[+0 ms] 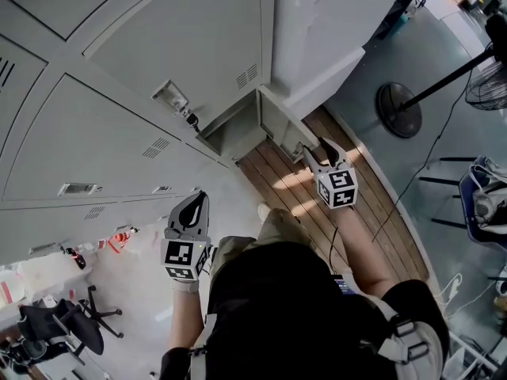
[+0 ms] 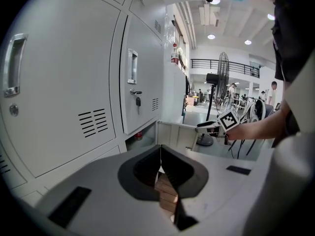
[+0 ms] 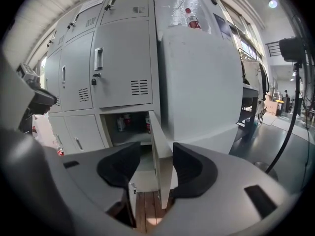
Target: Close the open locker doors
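Observation:
One low locker door [image 1: 277, 125] stands open, swung out over the wooden floor. In the right gripper view its free edge [image 3: 160, 156] runs upright between my right gripper's [image 3: 156, 156] open jaws, and I cannot tell whether a pad touches it. Behind the door the open compartment [image 3: 125, 127] holds a few bottles. In the head view the right gripper [image 1: 318, 153] sits at the door's outer end. My left gripper [image 1: 192, 204] hangs to the left, away from the door, its fingertips together on nothing. The left gripper [image 2: 160, 151] points towards the door [image 2: 174, 134] and the right gripper [image 2: 209, 125].
The other grey lockers [image 1: 119, 133] are closed; one has a key in its lock [image 1: 190, 119]. A standing fan's base [image 1: 400, 109] and cable lie right of the wooden floor [image 1: 277, 184]. A black office chair [image 1: 63, 331] stands at the lower left. A bottle [image 3: 192, 18] rests on the lockers.

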`<state>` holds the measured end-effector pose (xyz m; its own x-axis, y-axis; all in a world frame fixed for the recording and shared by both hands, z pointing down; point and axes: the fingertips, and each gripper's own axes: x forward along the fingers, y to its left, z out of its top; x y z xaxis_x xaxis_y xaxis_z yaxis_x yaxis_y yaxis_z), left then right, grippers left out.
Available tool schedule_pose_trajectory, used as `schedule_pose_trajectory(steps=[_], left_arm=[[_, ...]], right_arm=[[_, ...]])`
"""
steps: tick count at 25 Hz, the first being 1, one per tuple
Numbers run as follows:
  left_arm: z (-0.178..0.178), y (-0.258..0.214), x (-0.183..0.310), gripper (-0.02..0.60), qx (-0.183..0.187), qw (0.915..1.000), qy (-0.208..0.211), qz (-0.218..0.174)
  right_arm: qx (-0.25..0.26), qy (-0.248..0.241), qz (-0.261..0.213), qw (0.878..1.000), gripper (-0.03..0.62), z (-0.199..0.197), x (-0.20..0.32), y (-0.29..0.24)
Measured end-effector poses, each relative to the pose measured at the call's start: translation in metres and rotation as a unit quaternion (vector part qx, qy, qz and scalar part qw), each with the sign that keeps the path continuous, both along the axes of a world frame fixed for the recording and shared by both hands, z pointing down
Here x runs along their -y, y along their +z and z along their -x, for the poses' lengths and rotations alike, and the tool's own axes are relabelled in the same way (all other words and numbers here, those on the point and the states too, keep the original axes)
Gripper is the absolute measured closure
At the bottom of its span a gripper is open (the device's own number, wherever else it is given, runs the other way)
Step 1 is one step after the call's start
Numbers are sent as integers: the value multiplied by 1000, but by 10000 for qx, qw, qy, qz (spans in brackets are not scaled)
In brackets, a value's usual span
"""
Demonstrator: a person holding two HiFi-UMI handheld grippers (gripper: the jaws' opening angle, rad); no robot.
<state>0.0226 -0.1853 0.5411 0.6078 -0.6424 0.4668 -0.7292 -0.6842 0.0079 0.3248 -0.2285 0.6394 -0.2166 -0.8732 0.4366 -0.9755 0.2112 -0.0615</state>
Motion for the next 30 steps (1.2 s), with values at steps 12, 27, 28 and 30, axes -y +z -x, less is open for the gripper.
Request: schedule_pose_trajectory(steps=[12, 27, 28, 30], left_arm=[[32, 0, -27, 572, -28, 9998, -210, -16], [75, 5, -57, 572, -141, 9977, -662, -6], [80, 6, -59, 572, -143, 9974, -713, 11], [88, 8, -62, 572, -146, 9966, -808, 26]], right_arm=[[61, -310, 13, 9995, 397, 44, -18, 0], [135, -920, 75, 9956, 398, 111, -25, 0], [136, -973, 80, 9951, 398, 117, -24, 0], [140, -1076, 86, 9941, 398, 128, -23, 0]])
